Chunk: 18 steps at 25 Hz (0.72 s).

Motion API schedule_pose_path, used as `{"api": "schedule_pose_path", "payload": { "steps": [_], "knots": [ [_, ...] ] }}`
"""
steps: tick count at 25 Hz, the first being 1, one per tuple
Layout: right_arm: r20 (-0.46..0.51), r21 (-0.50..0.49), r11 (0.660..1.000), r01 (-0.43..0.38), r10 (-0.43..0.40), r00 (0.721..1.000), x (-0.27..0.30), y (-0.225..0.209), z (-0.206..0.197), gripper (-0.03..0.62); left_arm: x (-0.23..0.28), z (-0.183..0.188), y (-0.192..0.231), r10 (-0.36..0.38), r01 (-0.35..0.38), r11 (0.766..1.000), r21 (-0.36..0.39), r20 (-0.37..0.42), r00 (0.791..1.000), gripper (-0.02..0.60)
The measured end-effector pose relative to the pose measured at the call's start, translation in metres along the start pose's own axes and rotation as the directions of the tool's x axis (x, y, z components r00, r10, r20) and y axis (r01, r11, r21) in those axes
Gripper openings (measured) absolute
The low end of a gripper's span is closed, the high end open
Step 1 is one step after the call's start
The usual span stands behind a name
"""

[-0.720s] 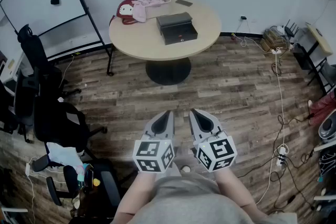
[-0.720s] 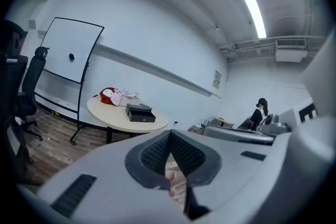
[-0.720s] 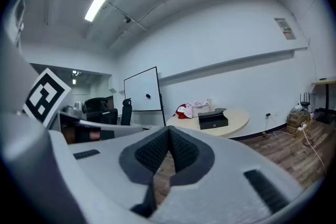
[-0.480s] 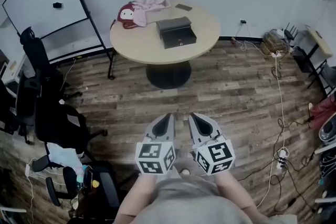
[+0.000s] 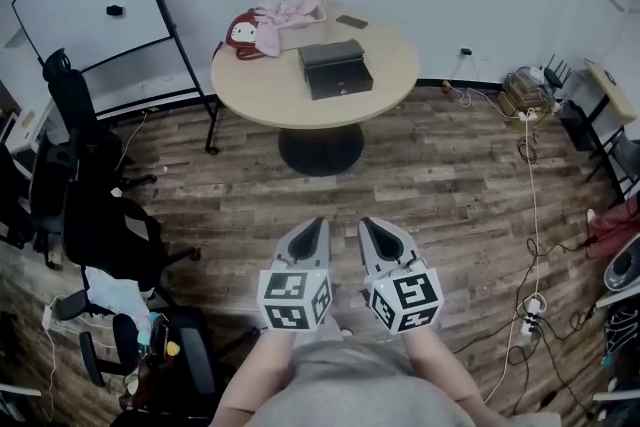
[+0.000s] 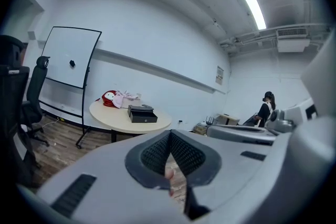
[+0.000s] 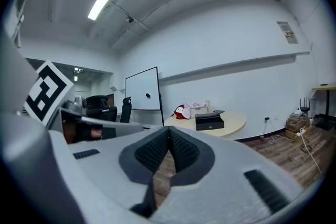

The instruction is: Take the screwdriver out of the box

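A black box with its lid down sits on a round beige table across the room; it also shows far off as the box in the left gripper view and the box in the right gripper view. No screwdriver is visible. My left gripper and right gripper are held side by side close to my body, well short of the table. Both have their jaws together with nothing between them, as the left gripper and right gripper views show.
A red and pink bundle of cloth and a small dark flat object lie on the table. A whiteboard on a stand is at the left, black office chairs nearby. Cables and a power strip run along the wooden floor at right.
The table and box have shifted slightly lower in the head view, and the view has drifted. Both grippers stay together and shut in front of my body.
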State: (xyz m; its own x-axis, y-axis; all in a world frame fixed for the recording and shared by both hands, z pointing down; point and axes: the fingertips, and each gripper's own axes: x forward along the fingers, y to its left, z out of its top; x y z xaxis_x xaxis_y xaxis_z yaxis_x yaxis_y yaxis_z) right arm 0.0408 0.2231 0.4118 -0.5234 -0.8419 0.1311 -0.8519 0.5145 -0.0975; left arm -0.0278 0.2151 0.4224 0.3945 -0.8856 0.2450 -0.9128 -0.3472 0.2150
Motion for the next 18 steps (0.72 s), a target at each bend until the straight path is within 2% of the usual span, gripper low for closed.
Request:
{"api": "schedule_pose_path", "payload": {
  "steps": [5,10,18],
  "knots": [
    [-0.016,0.025,1.0,-0.001,0.002,1.0,0.009,-0.011,-0.004,0.0,0.01,-0.005,0.003,0.012,-0.012,1.0,-0.006,-0.025,1.0,0.003],
    [-0.04,0.042,0.999,-0.035,0.037,0.999,0.018,-0.019,-0.006,0.0,0.023,-0.007,0.005,0.008,-0.009,1.0,-0.025,-0.044,0.999,0.003],
    [-0.038,0.065,0.996,-0.063,0.066,0.997,0.053,-0.034,-0.005,0.0,0.065,-0.002,0.021,0.004,-0.005,1.0,-0.013,-0.058,0.998,0.003]
  ]
}}
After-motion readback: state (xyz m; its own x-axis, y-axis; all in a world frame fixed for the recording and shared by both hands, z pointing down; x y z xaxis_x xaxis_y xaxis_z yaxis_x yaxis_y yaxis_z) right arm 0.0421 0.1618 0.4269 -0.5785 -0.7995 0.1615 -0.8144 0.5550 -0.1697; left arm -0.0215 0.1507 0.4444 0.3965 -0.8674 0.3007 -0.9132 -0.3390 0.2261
